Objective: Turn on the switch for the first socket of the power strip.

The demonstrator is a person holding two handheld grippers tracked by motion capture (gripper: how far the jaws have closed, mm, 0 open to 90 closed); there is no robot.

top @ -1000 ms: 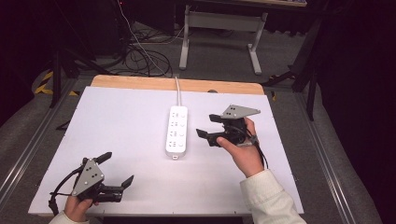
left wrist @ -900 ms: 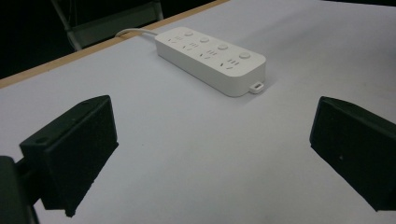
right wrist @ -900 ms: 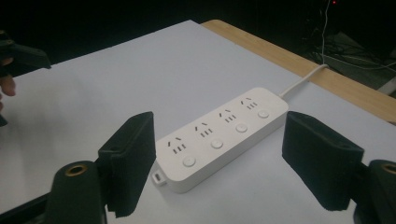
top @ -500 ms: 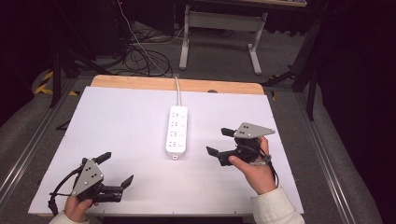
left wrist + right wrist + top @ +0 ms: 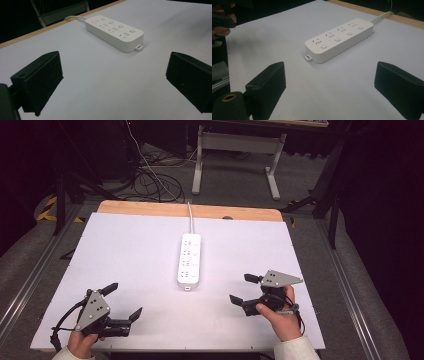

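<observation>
A white power strip [image 5: 189, 259] with several sockets and round switches lies flat in the middle of the white table top [image 5: 140, 245], its cord running off the far edge. It appears ahead of the jaws in the left gripper view [image 5: 114, 32] and in the right gripper view [image 5: 339, 39]. My left gripper [image 5: 123, 300] rests near the front left corner, open and empty, pointing right. My right gripper [image 5: 243, 288] is held at the front right, open and empty, pointing left toward the strip. Both stand well apart from the strip.
The table's far edge is a bare wooden strip [image 5: 150, 210]. Beyond it on the floor lie tangled black cables [image 5: 150, 182] and the legs of a grey stand [image 5: 235, 155]. Metal rails [image 5: 30, 280] run along both table sides.
My right gripper has drawn back from beside the power strip toward the front right of the table and come lower. The left gripper has stayed in place.
</observation>
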